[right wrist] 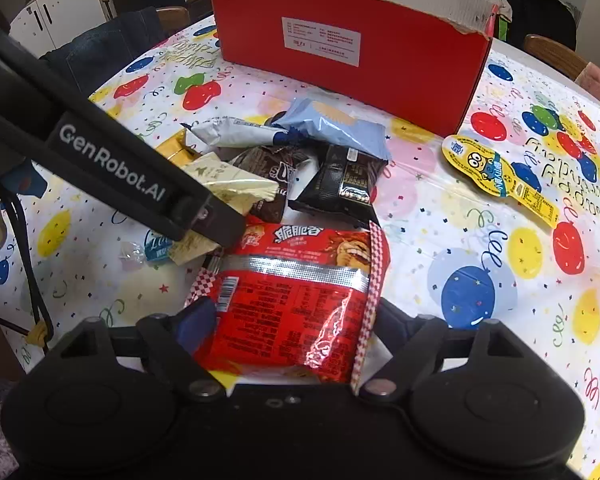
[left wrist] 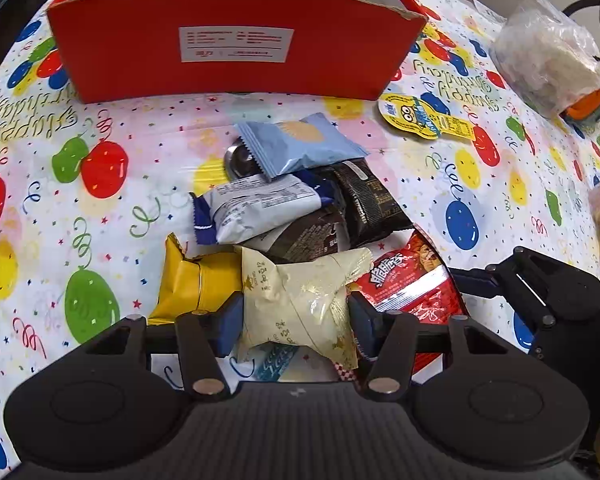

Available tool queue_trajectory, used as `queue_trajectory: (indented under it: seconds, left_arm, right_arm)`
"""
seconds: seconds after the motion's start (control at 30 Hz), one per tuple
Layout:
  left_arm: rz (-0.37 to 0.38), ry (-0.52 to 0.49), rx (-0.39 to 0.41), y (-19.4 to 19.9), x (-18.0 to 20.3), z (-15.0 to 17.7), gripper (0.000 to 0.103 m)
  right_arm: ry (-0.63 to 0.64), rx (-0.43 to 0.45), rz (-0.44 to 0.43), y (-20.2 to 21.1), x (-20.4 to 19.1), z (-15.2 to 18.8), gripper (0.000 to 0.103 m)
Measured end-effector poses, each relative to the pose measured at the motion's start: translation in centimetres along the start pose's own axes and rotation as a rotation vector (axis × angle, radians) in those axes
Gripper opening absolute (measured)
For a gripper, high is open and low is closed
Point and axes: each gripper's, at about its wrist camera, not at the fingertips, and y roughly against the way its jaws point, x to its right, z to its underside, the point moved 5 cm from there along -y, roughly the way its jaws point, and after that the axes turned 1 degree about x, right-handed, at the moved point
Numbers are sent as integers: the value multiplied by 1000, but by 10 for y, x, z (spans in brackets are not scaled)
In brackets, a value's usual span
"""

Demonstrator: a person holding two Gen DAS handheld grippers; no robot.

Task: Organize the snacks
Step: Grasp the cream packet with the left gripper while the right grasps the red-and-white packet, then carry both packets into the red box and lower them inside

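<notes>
Setting: a lived-in home, dining area. Evidence: round desk (right wrist: pixel 440 216) under a "Happy Birthday" balloon-print cover; wooden chairs (right wrist: pixel 556 54) behind the red box (right wrist: pixel 352 40); white cabinet (right wrist: pixel 56 12) to the box's left; clothing (right wrist: pixel 536 12) heaped on a chair behind it.

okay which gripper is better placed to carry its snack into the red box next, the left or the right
Probably the right. The right gripper has the red packet between its fingers at the pile's near edge, nothing lying on it. The left gripper straddles the cream packet, which overlaps other snacks. The red box stands behind both.
</notes>
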Motion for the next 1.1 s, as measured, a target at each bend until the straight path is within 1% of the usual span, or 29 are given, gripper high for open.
queue_trajectory:
  seconds: [0.2, 0.43, 0.5, 0.53, 0.6, 0.8, 0.97, 1.1]
  left_arm:
    - [-14, 17, 14, 6, -5, 6, 55]
    - [-10, 27, 28, 16, -8, 14, 55]
    - [-7, 27, 35, 19, -9, 17, 55]
    - [-4, 28, 37, 20, -9, 17, 55]
    - [-3, 27, 42, 23, -9, 19, 55]
    - [7, 39, 60, 33, -13, 24, 55]
    - [7, 44, 74, 41, -17, 28, 55]
    - [3, 27, 94, 51, -16, 30, 55]
  right_arm:
    - [-16, 25, 25, 5, 0, 2, 76]
    - [-73, 52, 21, 18, 5, 4, 63]
    - [-92, 67, 19, 24, 6, 3, 55]
    - [-105, 72, 14, 27, 6, 2, 54]
    - [-132, 82, 0, 33, 7, 2, 45]
    - [-202, 118, -36, 50, 6, 0, 29]
    - [-214, 147, -50, 62, -4, -3, 24]
    - [-205, 168, -54, 73, -14, -7, 23]
